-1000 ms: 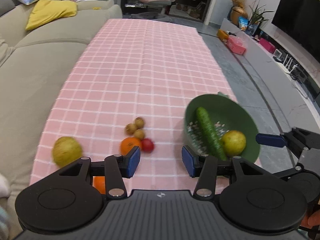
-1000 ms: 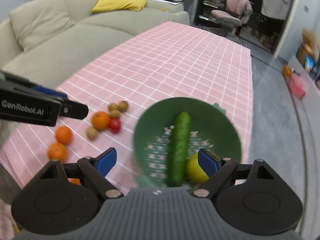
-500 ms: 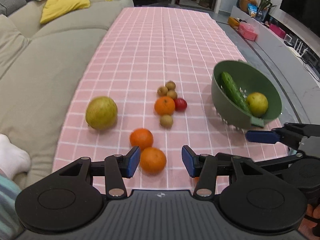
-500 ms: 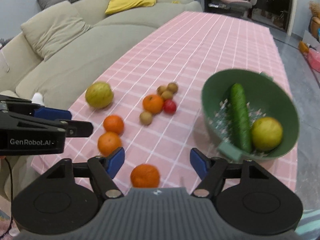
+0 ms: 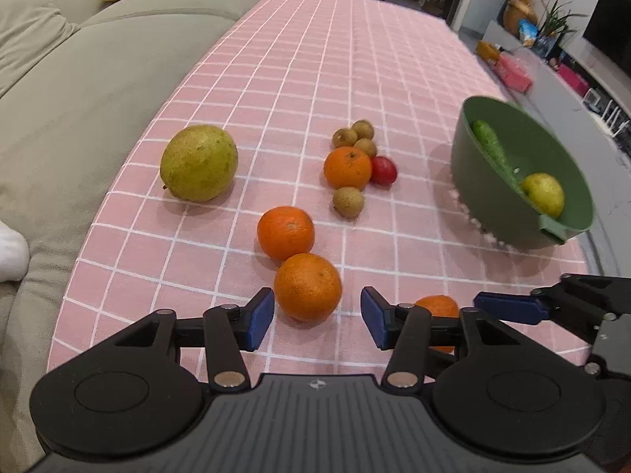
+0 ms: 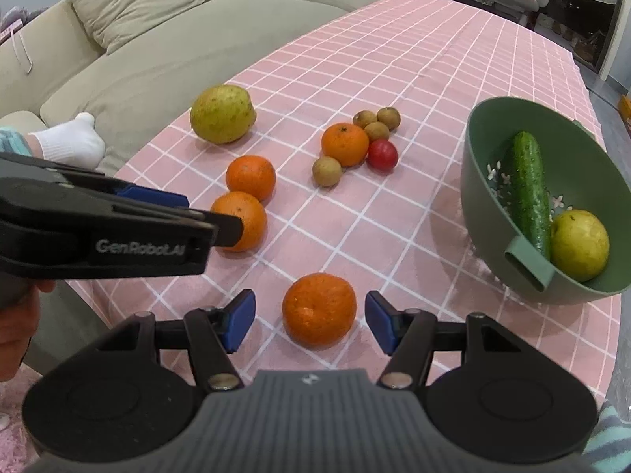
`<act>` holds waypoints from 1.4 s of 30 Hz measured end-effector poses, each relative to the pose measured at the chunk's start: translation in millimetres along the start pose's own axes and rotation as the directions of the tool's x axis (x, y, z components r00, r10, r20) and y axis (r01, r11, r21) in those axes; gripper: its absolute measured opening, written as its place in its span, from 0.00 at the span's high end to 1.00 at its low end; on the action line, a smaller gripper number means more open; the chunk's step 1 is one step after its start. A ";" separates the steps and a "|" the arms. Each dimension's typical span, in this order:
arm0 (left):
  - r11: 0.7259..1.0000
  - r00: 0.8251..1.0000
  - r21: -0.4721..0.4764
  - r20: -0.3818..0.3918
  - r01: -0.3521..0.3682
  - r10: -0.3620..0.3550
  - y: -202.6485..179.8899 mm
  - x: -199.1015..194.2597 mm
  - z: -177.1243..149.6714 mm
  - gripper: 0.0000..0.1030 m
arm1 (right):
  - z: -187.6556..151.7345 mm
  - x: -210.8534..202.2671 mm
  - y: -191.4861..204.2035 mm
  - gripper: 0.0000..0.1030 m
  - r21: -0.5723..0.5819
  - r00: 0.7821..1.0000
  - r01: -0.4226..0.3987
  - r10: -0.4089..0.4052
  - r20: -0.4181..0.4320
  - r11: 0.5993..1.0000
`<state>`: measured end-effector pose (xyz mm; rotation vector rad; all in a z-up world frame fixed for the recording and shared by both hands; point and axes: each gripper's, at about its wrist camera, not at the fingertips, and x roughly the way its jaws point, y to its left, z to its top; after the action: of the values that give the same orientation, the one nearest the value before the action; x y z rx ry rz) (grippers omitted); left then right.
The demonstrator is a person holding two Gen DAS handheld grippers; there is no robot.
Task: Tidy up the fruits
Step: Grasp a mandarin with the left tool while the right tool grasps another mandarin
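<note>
The bowl (image 6: 479,181) near the table's right edge already holds a cucumber (image 6: 530,189) and one pear (image 6: 579,244). Left on the cloth are another pear (image 5: 199,162) toward the sofa-side edge, four oranges, four small brown fruits and a red one (image 5: 383,170) mid-table. The left gripper (image 5: 317,318) is released, its jaws opening around the orange (image 5: 307,287) near the front edge without touching. The right gripper (image 6: 309,321) is closing on the front orange (image 6: 318,308), pads not yet touching. The two grippers work close together and could collide.
</note>
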<state>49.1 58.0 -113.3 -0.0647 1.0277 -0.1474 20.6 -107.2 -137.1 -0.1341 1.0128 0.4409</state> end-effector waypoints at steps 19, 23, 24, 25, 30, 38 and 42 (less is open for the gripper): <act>1.000 0.998 -0.002 -0.052 -0.026 0.026 -0.7 24.0 6.1 0.56 | -1.6 20.2 0.5 0.51 -0.031 0.998 0.029 -0.031 -0.063 0.999; 1.000 0.998 0.012 -0.054 -0.026 0.026 -1.6 24.3 6.6 0.57 | -2.0 22.6 -1.6 0.56 -0.029 0.996 0.046 -0.048 -0.074 0.999; 1.000 0.998 0.012 -0.055 -0.025 0.025 -1.5 24.3 6.7 0.57 | -2.2 23.1 -1.9 0.58 -0.030 0.996 0.053 -0.055 -0.076 0.998; 1.000 0.998 0.012 -0.055 -0.024 0.024 -1.6 24.4 6.7 0.57 | -2.4 23.3 -2.4 0.58 -0.030 0.995 0.054 -0.056 -0.077 0.998; 1.000 0.998 0.014 -0.054 -0.025 0.026 -1.8 24.4 6.3 0.58 | -2.6 23.0 -2.0 0.59 -0.037 0.995 0.056 -0.059 -0.075 0.998; 1.000 0.998 0.005 -0.062 -0.004 0.005 -3.6 21.7 6.6 0.59 | -3.1 21.9 -2.0 0.61 -0.030 0.996 0.040 -0.042 -0.078 0.999; 1.000 0.999 0.007 -0.049 0.004 -0.004 -7.3 16.2 8.9 0.60 | -2.6 19.5 -3.6 0.61 -0.025 0.997 0.041 -0.042 -0.071 0.999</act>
<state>64.2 48.2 -121.5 -0.0571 1.0758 -0.1569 28.8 -105.6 -155.3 -0.1924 1.0736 0.4124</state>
